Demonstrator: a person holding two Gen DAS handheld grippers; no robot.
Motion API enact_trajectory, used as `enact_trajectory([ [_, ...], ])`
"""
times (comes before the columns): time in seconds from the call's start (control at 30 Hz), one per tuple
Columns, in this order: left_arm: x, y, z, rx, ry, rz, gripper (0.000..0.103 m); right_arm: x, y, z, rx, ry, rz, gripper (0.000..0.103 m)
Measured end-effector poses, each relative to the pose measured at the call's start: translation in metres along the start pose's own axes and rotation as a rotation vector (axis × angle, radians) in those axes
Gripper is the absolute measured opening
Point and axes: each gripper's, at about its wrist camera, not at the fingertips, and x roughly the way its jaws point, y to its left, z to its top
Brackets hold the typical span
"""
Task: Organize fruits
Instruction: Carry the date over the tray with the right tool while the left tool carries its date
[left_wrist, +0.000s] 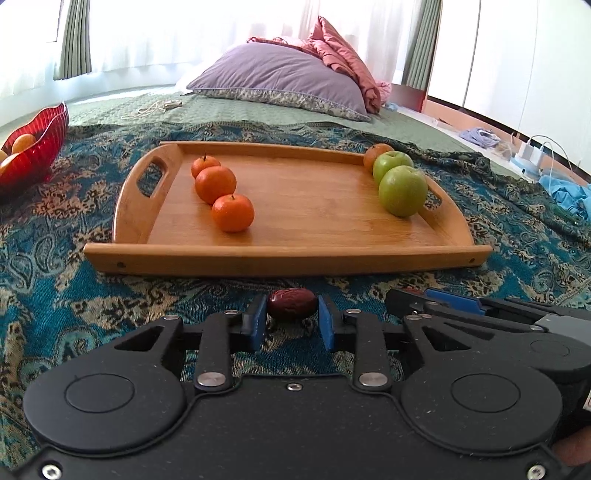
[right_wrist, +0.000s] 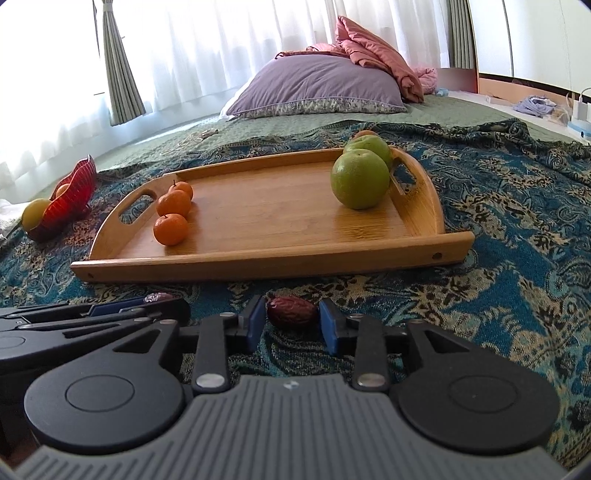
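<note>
Both my tools spread, ungripped: left tool (left_wrist: 291, 319) straddles one date (left_wrist: 292, 303), right tool (right_wrist: 292, 320) another date (right_wrist: 291, 312), near the tray (left_wrist: 280, 254).

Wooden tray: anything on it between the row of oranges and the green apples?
No. In both wrist views the rectangular wooden tray is bare board between the three small oranges and the two round green apples.

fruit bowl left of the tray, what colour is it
Red, a glossy ribbed fruit bowl holding orange fruit; the left wrist view shows it best.
</note>
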Motion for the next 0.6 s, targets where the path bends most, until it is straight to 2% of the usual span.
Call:
enact_trajectory([
  [0.3,-0.004,-0.003,0.015,0.013,-0.021,0.014,0.028,-0.012,0.005,0.011,-0.038,-0.062,0.008,0.035],
  [0.6,-0.002,-0.002,0.053,0.048,-0.068,0.058,0.028,-0.008,0.003,0.04,-0.041,-0.104,0.015,0.035],
])
